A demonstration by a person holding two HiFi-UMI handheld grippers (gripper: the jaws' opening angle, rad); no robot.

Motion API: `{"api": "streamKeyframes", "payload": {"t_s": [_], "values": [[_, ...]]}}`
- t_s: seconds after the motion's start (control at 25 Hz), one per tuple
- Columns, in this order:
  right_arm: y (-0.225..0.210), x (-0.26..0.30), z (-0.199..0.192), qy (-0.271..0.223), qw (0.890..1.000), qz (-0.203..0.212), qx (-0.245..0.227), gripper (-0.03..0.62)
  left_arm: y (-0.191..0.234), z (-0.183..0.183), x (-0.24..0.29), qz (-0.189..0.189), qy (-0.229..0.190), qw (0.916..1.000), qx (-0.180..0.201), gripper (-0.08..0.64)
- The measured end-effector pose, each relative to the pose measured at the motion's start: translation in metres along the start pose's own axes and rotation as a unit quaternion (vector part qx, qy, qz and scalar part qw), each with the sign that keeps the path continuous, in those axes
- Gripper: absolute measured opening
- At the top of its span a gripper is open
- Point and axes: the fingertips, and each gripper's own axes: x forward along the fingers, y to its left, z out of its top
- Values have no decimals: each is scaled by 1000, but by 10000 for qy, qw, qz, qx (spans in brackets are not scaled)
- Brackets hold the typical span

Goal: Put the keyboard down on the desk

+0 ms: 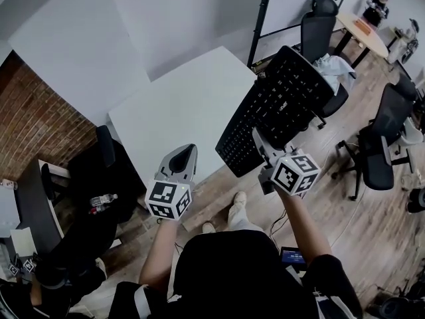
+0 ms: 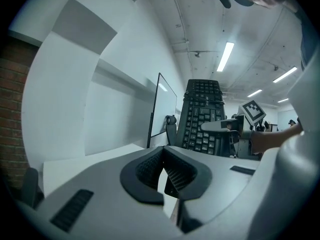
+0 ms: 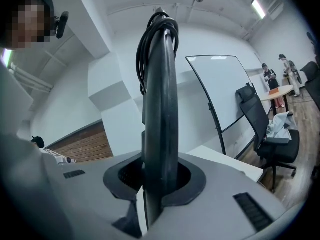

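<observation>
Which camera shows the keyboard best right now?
The head view: the whole keyboard shows, keys facing the camera. The left gripper view shows most of its keys, but smaller; the right gripper view sees only its thin edge.

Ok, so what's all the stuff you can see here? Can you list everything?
keyboard: 1, black, in the air by the desk's edge
desk: 1, white, in front of the person
whiteboard: 1, white, behind the desk
chairs: at least 3, black, two on the right, one on the left
round table: 1, tan, far right corner
bottle: 1, clear, low on the left by a chair
brick wall: 1, red-brown, far left
shoes: 2, pale, on the person's feet
left gripper: 1, grey, shut and empty, at the desk's near edge
right gripper: 1, grey, shut on the keyboard
</observation>
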Motion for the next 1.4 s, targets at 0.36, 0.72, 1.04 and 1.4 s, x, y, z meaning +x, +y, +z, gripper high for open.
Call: {"api": "streamKeyframes", "payload": {"t_s": [0.36, 0.72, 1.04, 1.4], "values": [[-64, 42, 33, -88, 9998, 150, 76, 97, 11, 15, 67, 289, -42, 9996, 32, 12], [-109, 61, 34, -63, 9993, 236, 293, 97, 2, 13, 121, 331, -85, 9993, 122, 12], [-172, 70, 43, 90, 9964, 362, 765, 97, -27, 17, 173, 472, 45, 9988, 142, 12], [-185, 83, 36, 81, 9928, 406, 1121, 97, -15, 4, 174, 693, 182, 9973, 159, 12]]}}
